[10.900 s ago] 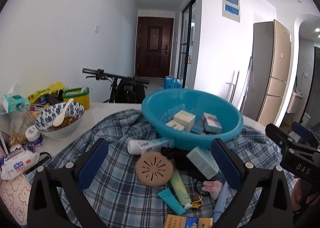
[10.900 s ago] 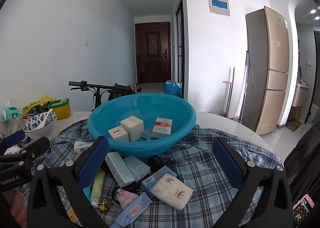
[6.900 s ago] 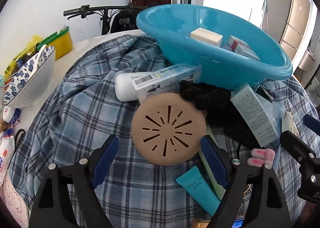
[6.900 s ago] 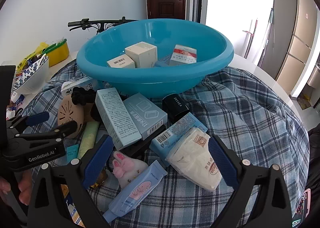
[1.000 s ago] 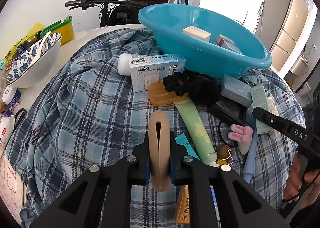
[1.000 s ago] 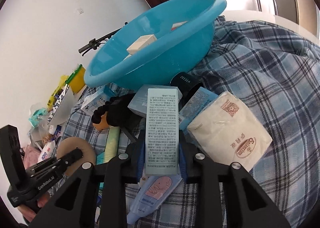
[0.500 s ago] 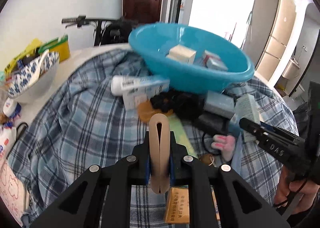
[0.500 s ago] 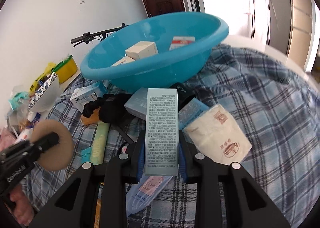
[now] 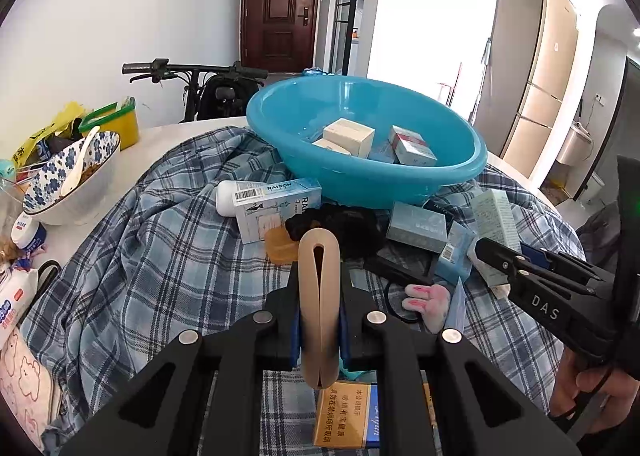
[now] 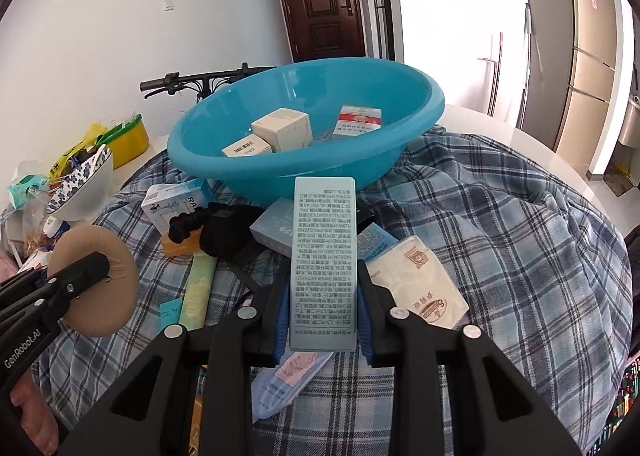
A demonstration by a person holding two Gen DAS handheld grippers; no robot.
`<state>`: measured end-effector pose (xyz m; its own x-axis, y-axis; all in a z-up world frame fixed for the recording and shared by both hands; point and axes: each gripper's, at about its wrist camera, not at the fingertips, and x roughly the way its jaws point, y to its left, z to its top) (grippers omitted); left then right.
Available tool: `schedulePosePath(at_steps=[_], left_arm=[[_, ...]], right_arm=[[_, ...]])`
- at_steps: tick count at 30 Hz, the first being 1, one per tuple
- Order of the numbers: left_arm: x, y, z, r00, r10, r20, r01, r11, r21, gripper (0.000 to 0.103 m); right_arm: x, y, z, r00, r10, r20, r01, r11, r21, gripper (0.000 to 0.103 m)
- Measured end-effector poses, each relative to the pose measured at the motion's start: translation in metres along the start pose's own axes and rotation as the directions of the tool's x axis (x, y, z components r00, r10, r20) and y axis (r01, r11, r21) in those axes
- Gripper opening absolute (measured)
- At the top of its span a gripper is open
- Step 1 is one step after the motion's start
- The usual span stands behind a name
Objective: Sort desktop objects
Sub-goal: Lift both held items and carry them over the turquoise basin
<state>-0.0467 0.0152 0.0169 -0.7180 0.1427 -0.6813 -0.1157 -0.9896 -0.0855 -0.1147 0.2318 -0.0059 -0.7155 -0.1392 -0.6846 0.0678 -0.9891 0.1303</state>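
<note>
My left gripper is shut on a tan round disc, held edge-on above the plaid cloth; the disc also shows in the right wrist view. My right gripper is shut on a long pale blue box with printed text, held upright in front of the blue basin. The box also shows in the left wrist view. The basin holds several small boxes. Loose tubes, boxes and a black scrunchie lie on the cloth before it.
A blue-patterned bowl with spoon, a yellow container and packets stand at the left. A white tissue pack lies right of the pile. A bicycle and a fridge stand behind the table.
Both grippers have risen and tilted level with their objects; the basin and room now sit higher and more upright in view. The grips are unchanged.
</note>
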Motion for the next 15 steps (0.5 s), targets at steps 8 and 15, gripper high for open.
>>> schedulePosePath(at_steps=[8,15], left_arm=[[-0.006,0.005,0.004,1.000,0.013,0.022,-0.013,1.000,-0.019,0.014],[-0.017,0.002,0.021,0.995,0.036,0.089,-0.036,0.999,-0.003,0.014]], right_arm=[[-0.011,0.005,0.007,0.999,0.001,0.033,0.000,1.000,-0.018,0.027],[-0.026,0.013,0.024,0.996,0.005,0.092,-0.002,0.999,-0.039,0.027]])
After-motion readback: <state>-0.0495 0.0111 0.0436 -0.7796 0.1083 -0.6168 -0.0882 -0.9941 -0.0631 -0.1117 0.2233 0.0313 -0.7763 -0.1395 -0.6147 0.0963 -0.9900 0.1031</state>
